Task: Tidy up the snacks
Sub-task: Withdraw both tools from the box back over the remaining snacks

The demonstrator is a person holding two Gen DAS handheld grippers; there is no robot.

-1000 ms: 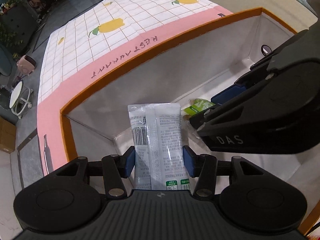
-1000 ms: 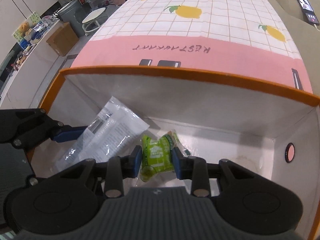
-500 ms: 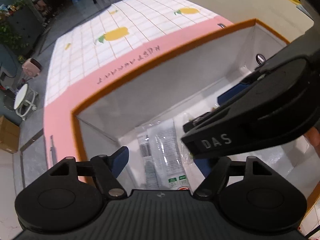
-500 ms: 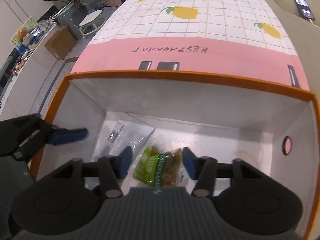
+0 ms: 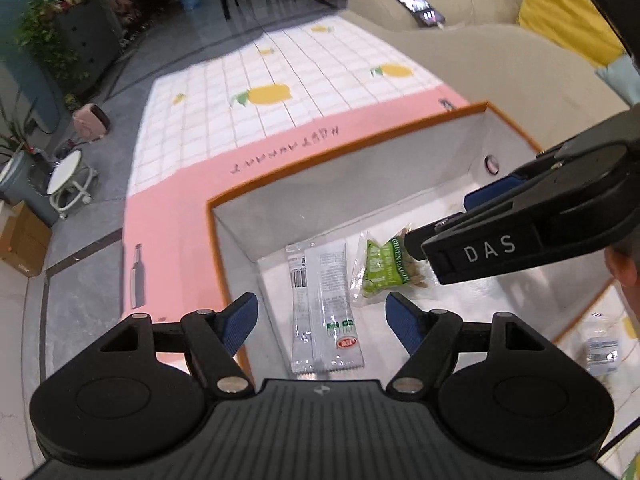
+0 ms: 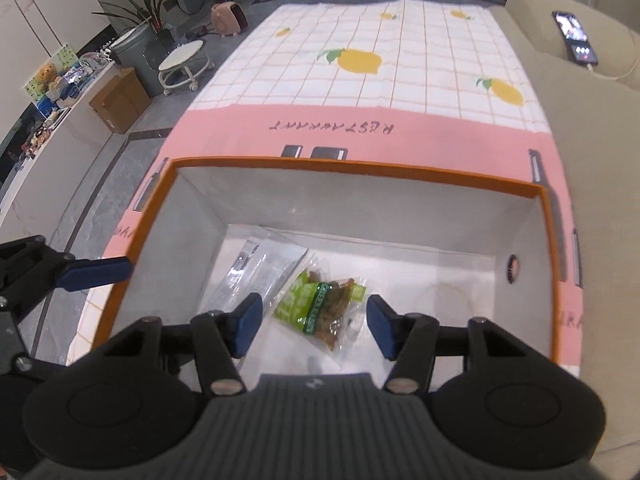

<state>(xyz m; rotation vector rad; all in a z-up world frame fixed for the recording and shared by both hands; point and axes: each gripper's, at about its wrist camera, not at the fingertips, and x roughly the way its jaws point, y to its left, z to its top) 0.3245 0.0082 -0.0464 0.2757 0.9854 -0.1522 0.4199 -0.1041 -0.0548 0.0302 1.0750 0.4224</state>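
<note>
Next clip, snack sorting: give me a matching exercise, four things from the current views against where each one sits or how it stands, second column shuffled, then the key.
Things
1. white snack packet
2. green snack bag
3. smartphone
4. left claw

Places or states
A. on the beige sofa, cable plugged in
B. flat on the floor of the orange-rimmed box, nearer its left wall
C. open, holding nothing
D. on the box floor, just right of the white packet

Pairs: 1-B, 2-D, 3-A, 4-C

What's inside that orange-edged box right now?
On the white floor of the box lie two snacks: a silver-white packet and a green snack bag beside it. The near floor is hidden by the grippers.
</note>
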